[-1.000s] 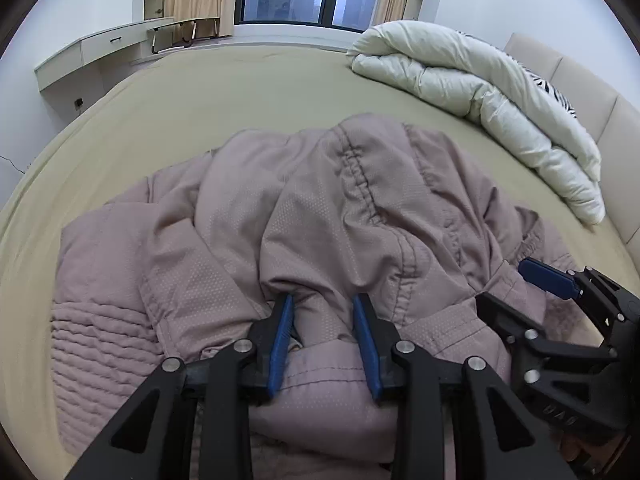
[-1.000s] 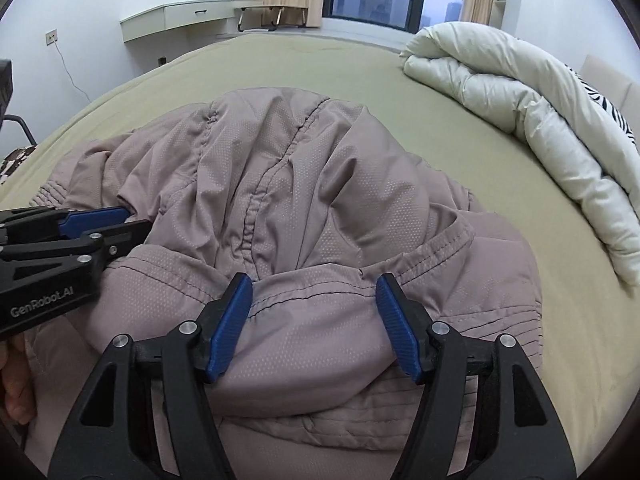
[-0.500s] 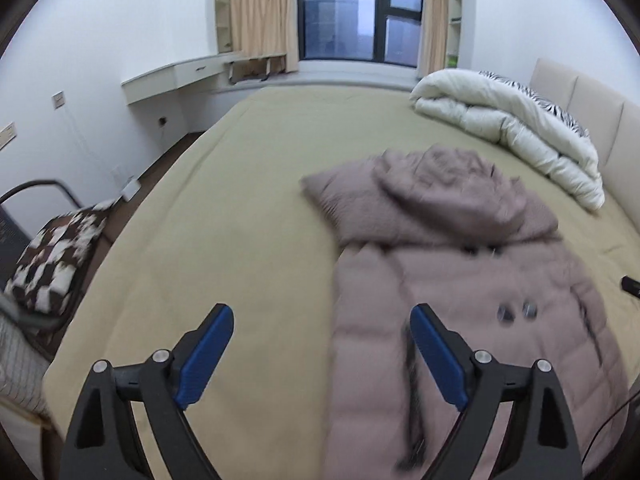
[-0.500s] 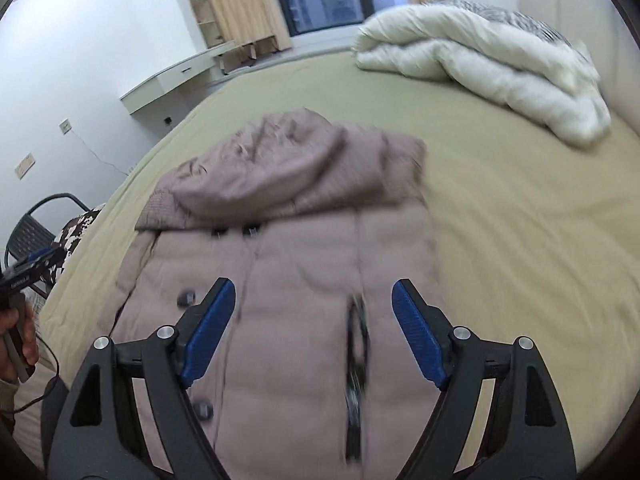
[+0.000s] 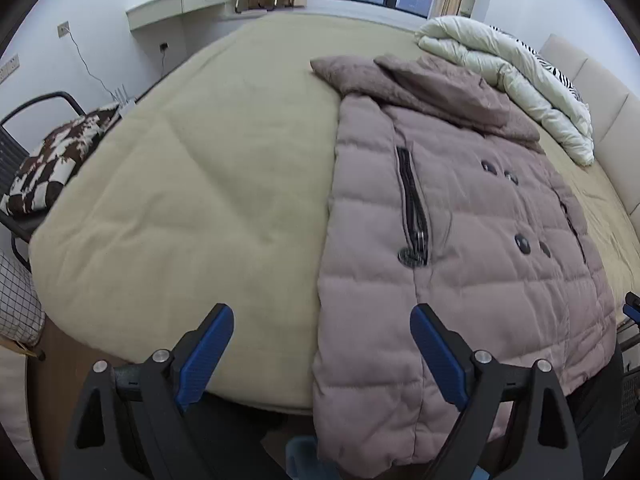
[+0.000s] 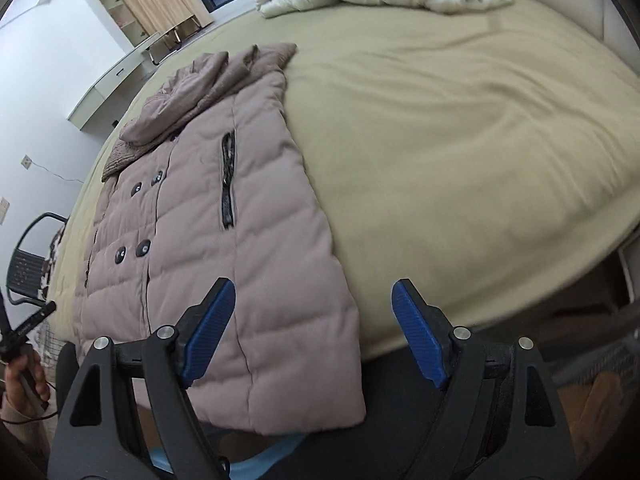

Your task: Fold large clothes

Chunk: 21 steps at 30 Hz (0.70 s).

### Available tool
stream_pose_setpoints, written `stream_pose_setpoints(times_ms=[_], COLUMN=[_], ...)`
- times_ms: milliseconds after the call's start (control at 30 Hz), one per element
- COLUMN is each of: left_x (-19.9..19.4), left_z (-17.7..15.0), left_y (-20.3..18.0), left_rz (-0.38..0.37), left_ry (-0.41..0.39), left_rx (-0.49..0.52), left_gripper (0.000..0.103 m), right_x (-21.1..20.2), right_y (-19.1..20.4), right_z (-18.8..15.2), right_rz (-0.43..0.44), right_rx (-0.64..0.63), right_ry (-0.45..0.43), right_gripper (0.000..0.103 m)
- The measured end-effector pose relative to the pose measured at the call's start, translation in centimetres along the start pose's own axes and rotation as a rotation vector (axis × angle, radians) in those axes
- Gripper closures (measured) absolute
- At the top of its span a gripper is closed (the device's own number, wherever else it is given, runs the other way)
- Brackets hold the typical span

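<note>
Nearby, white duvet (image 5: 516, 80) beyond puffer coat (image 5: 452, 240) — patterned cushion (image 5: 52, 160), chair.

- Mauve quilted puffer coat (image 5: 460, 240), hooded, lies flat and front-up on the tan bed cover.
- Sleeves not visible; body reads as a long rectangle.
- Hood (image 5: 436, 84) lies crumpled at the far end.
- Hem (image 6: 280, 400) overhangs the near bed edge.
- Dark buttons in pairs; black pocket zipper (image 5: 412, 208).

A tan bed (image 5: 208, 184) carries a quilted mauve coat (image 5: 460, 248) and a white duvet (image 5: 520, 76).
</note>
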<state>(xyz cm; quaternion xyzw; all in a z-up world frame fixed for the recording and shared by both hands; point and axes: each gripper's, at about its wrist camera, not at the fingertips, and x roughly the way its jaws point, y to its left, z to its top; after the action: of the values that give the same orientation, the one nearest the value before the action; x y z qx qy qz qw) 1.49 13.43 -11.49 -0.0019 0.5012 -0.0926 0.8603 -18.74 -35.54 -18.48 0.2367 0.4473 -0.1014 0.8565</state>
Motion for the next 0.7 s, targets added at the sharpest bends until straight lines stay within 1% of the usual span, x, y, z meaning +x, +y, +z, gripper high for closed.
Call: stream_pose_setpoints(times_ms=[67, 100, 200, 233, 267, 367, 400, 467, 533, 567, 600, 700], left_x=[0.6, 0.9, 0.8, 0.9, 0.9, 1.5, 1.6, 1.9, 2.4, 2.7, 2.8, 3.8], left_z=[-0.5, -0.8, -1.5, -1.8, -2.1, -3.1, -3.5, -4.1, -4.5, -4.6, -4.7, -4.8], left_y=[0.5, 0.8, 1.1, 1.1, 1.3, 1.7, 1.7, 1.6, 1.4, 1.4, 1.4, 1.5], left_rz=[-0.034, -0.039, -0.014, -0.016, -0.025, -0.051, -0.050, -0.059, -0.086, -0.095, -0.106, -0.134], left_ry=[0.035, 0.051, 0.057, 0.066, 0.075, 0.118, 0.129, 0.140, 0.162, 0.170, 0.175, 0.211], left_rx=[-0.037, -0.059, -0.045, -0.042, -0.047, -0.064, -0.063, -0.061, -0.064, -0.067, -0.072, -0.074], left_gripper=[0.011, 0.011, 0.011, 0.011, 0.011, 0.011, 0.011, 0.011, 0.011, 0.011, 0.011, 0.011], right_x=[0.5, 0.9, 2.1, 2.5, 3.0, 4.4, 4.4, 4.4, 4.5, 4.5, 4.5, 4.8], right_y=[-1.1, -1.5, -2.1, -2.3, -2.3, -2.7, -2.8, -2.8, -2.7, -2.6, -2.6, -1.9], right_z=[-0.6, -0.7, -1.2, -1.6, -1.3, -1.9, -2.1, -2.0, -1.9, -1.8, -1.7, -1.2], right_rz=[0.012, 0.016, 0.079, 0.111, 0.125, 0.141, 0.133, 0.151, 0.175, 0.187, 0.204, 0.233], right_rx=[0.024, 0.032, 0.040, 0.040, 0.037, 0.040, 0.030, 0.020, 0.011, 0.003, -0.003, -0.023], right_ry=[0.038, 0.060, 0.118, 0.143, 0.163, 0.230, 0.228, 0.231, 0.243, 0.254, 0.267, 0.298], right_gripper=[0.022, 0.022, 0.022, 0.022, 0.022, 0.022, 0.023, 0.024, 0.032, 0.038, 0.043, 0.044])
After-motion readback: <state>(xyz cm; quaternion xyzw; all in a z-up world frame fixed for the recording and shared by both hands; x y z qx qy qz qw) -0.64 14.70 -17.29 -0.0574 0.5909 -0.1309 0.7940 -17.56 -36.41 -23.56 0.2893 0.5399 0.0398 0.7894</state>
